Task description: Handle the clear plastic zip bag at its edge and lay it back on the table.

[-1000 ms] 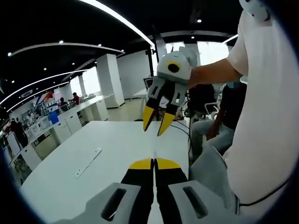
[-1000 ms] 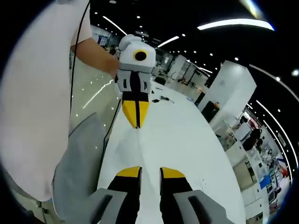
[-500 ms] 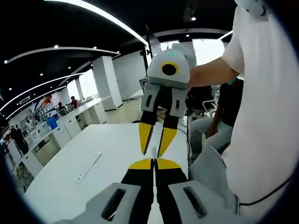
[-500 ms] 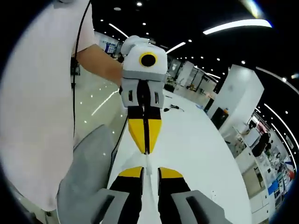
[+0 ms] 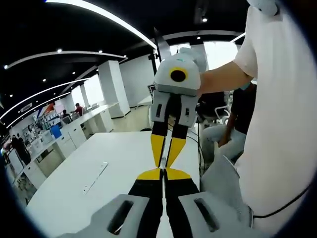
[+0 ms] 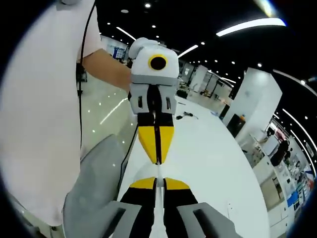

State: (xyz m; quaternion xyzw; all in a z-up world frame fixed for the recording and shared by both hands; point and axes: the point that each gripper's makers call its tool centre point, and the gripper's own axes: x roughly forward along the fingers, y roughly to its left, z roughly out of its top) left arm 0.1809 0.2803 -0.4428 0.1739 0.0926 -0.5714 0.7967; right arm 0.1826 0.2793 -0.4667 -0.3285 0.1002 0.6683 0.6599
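Stretching between the two grippers, the clear plastic zip bag (image 5: 163,162) is barely seen at all, just a thin see-through edge held up above the white table (image 5: 99,168). In the left gripper view, the left gripper (image 5: 163,173) is pressed together on that edge, and the right gripper (image 5: 165,157) is met tip to tip from above, its yellow fingers narrowed to a slim gap around the same edge. In the right gripper view, the right gripper (image 6: 155,182) is closed right up on the bag's strip (image 6: 156,173), with the left gripper (image 6: 157,159) pinched shut just beyond it. A white sleeve (image 5: 282,99) and a grey chair (image 6: 94,188) are seen off to the side.
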